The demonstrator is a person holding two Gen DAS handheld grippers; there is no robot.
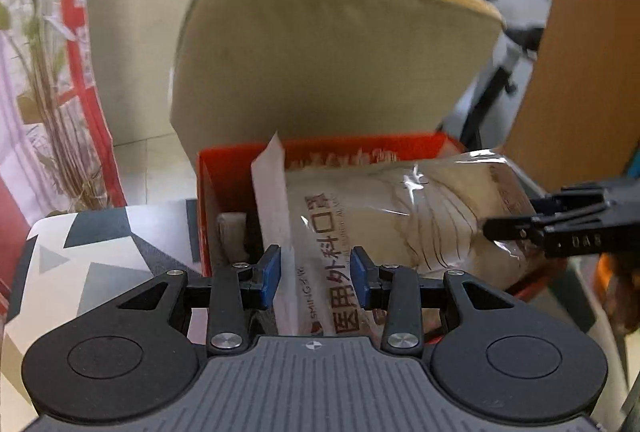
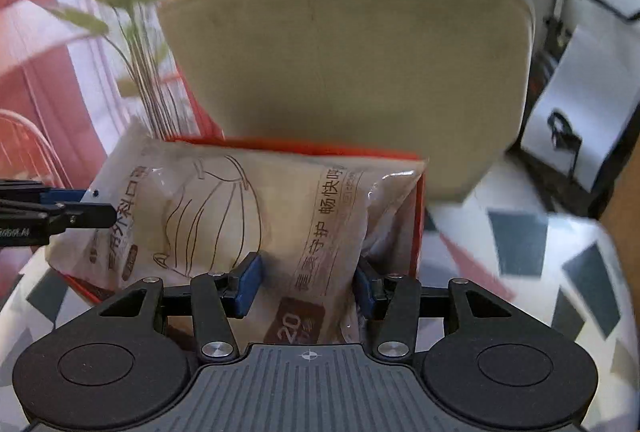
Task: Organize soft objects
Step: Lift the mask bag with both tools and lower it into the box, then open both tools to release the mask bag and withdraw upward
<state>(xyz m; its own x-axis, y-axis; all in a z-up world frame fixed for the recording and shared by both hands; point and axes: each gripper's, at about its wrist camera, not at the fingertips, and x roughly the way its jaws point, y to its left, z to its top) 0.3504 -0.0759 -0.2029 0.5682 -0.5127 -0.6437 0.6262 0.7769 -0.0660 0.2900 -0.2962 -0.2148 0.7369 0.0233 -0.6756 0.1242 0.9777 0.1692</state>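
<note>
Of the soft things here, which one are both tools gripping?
The beige mask pack, sealed in clear plastic over the red box; the big tan cushion behind stands untouched.

left gripper (image 1: 316, 274): angled down, clamped on pack end | right gripper (image 2: 308, 282): angled down, clamped on other end

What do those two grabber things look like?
Both look alike. The left gripper and right gripper have black jointed link arms with silver screws, blue rubbery fingertip pads, round black side discs and a ribbed grey base with a small crosshair mark.
</note>
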